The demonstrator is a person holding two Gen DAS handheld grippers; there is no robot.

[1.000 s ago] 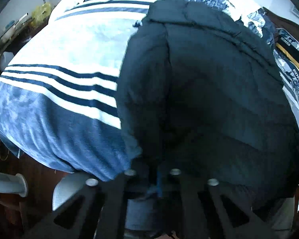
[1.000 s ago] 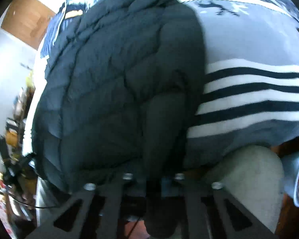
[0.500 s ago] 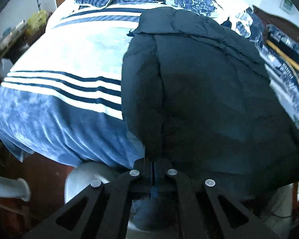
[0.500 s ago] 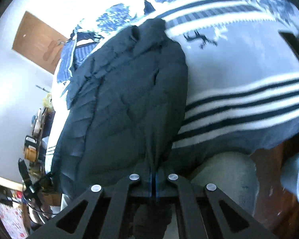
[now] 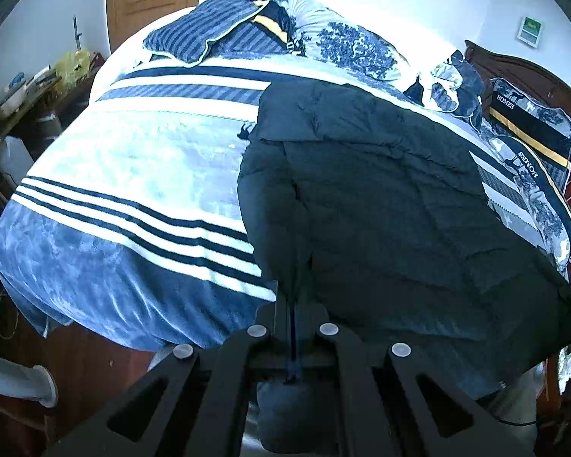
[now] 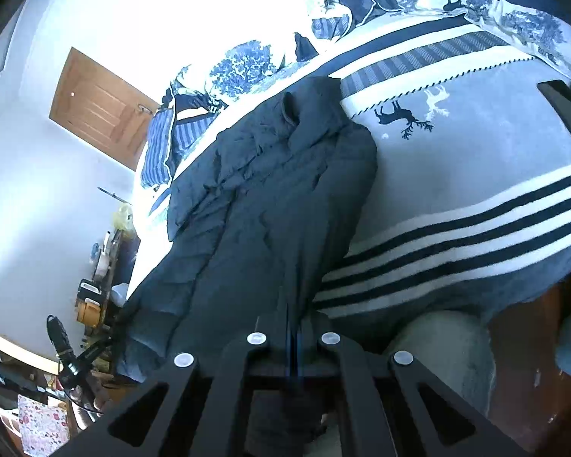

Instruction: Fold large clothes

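On the bed (image 5: 125, 175), both the left gripper (image 5: 294, 304) and the right gripper (image 6: 294, 327) pinch the dark jacket (image 5: 380, 205); only the right view shows the deer print (image 6: 403, 118).

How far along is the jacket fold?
Done: the black puffer jacket lies lengthwise on the striped blanket, its sides apparently folded in. In hand: the left gripper and right gripper are each shut on the jacket's near hem. Left: carry the hem toward the collar; no crosswise fold shows yet.
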